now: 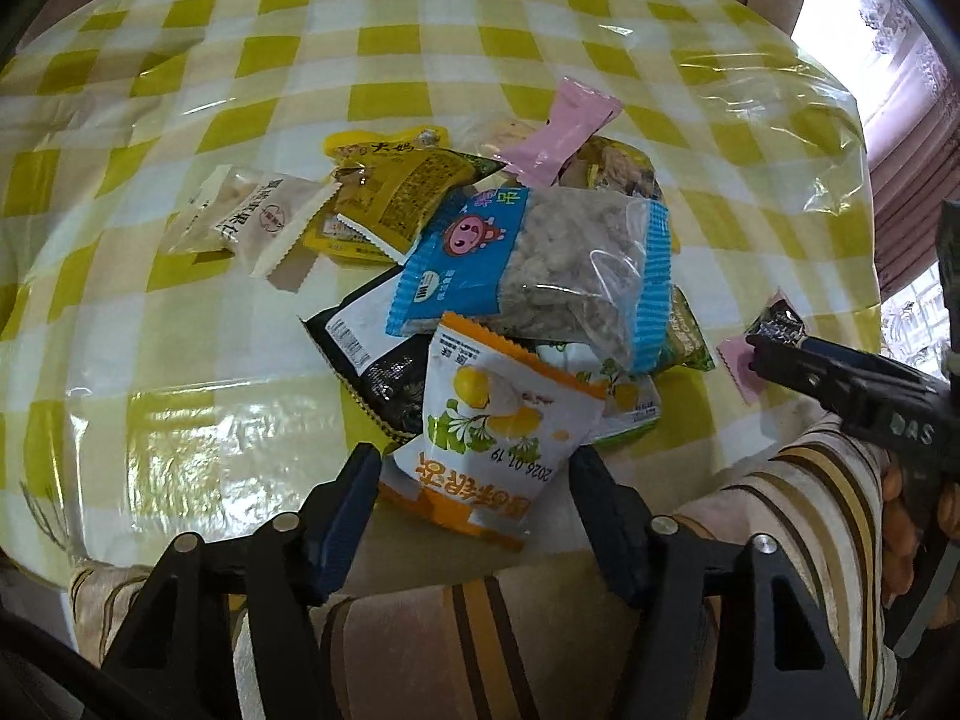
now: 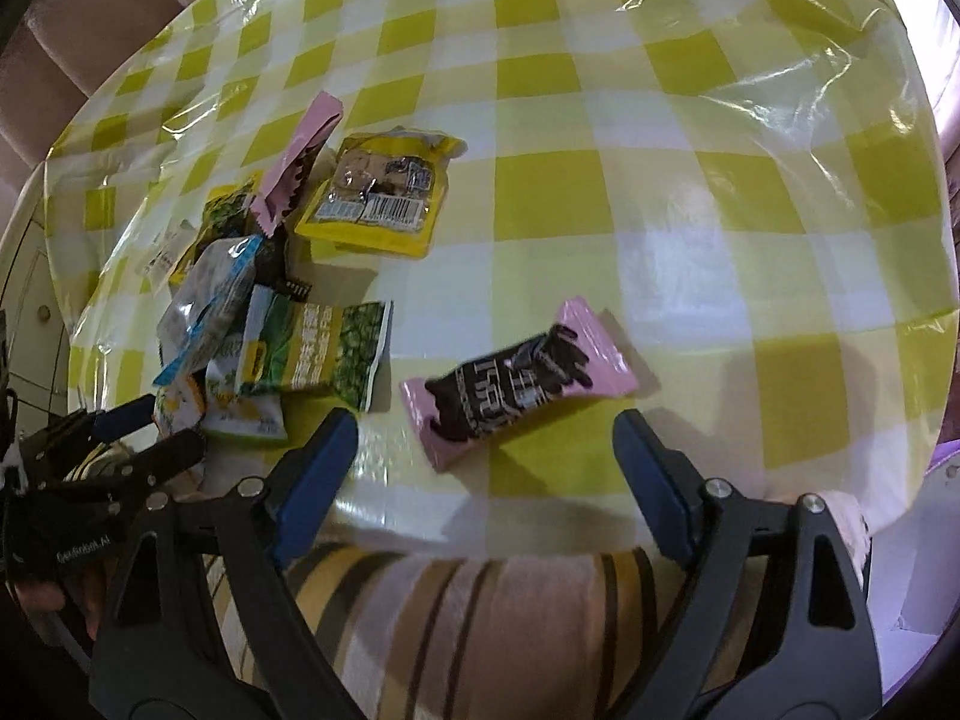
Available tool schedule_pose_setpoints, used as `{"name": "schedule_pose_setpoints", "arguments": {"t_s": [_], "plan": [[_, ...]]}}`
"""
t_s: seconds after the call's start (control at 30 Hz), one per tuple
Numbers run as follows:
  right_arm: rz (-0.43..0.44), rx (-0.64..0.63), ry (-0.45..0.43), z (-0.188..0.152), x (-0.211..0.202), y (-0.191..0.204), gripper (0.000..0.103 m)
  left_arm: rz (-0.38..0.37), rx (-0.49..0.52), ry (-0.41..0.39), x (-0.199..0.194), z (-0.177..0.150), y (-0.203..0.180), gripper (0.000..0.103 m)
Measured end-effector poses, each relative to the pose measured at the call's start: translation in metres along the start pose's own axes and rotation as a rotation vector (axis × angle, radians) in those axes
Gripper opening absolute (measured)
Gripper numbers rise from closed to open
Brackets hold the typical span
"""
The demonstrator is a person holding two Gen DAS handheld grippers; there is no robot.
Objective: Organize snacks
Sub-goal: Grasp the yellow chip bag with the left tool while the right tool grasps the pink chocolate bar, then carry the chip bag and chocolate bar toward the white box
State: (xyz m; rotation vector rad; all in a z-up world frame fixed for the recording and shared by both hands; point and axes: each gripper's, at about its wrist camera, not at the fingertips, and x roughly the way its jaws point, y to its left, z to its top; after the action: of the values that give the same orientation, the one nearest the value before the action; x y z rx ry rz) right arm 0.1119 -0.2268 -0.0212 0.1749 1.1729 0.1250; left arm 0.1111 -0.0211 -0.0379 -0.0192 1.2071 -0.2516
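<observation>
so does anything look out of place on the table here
Yes: one pink-and-brown snack bar lies alone on the checked tablecloth, apart from the heap of packets, just ahead of the open right gripper. In the heap, another pink wrapper tilts up. Nothing looks spilled or torn.

orange-and-white packet (image 1: 489,420): date "2026.01.19", printed upside down
yellow packet (image 1: 396,177): Chinese characters "大妈"
left gripper (image 2: 114,438): body marked "GenRobot.AI", small
pink-and-black bar (image 2: 519,381): lettering blurred, unreadable
barcoded yellow pouch (image 2: 378,198): digits too small

Both wrist views look down, close, sharing the snack pile (image 1: 480,276).
</observation>
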Motion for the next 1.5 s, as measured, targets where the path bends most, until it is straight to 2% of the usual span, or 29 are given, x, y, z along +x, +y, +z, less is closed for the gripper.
{"name": "schedule_pose_setpoints", "arguments": {"t_s": [0.07,0.2,0.3,0.33,0.47,0.53,0.7,1.13,1.27,1.5], "plan": [[0.003,0.011,0.012,0.006,0.007,-0.001,0.076,-0.010,0.000,0.004,0.002,0.000,0.000,0.056],[-0.006,0.016,0.015,0.013,0.015,0.002,0.071,-0.021,-0.011,0.004,0.005,0.002,0.002,0.054],[-0.028,0.002,0.005,0.018,0.018,0.007,0.063,-0.036,-0.019,-0.009,0.005,0.002,0.004,0.051],[-0.039,-0.003,0.001,0.018,0.018,0.009,0.054,-0.039,-0.022,-0.012,0.005,0.001,0.005,0.050],[-0.054,-0.020,-0.008,0.019,0.020,0.013,0.036,-0.056,-0.032,-0.028,-0.001,-0.003,0.011,0.047],[-0.051,-0.019,-0.012,0.019,0.020,0.014,0.031,-0.063,-0.034,-0.038,-0.003,-0.005,0.012,0.044],[-0.034,-0.031,-0.021,0.014,0.016,0.012,0.028,-0.070,-0.037,-0.067,-0.011,-0.007,0.014,0.039],[-0.032,-0.075,-0.115,0.003,-0.011,0.018,0.026,-0.049,-0.052,-0.146,-0.035,-0.015,0.013,0.038],[-0.045,-0.098,-0.155,-0.001,-0.023,0.021,0.026,-0.018,-0.055,-0.191,-0.047,-0.020,0.006,0.038],[-0.053,-0.099,-0.216,-0.009,-0.047,0.018,0.026,-0.012,-0.049,-0.269,-0.066,-0.024,-0.012,0.038]]}}
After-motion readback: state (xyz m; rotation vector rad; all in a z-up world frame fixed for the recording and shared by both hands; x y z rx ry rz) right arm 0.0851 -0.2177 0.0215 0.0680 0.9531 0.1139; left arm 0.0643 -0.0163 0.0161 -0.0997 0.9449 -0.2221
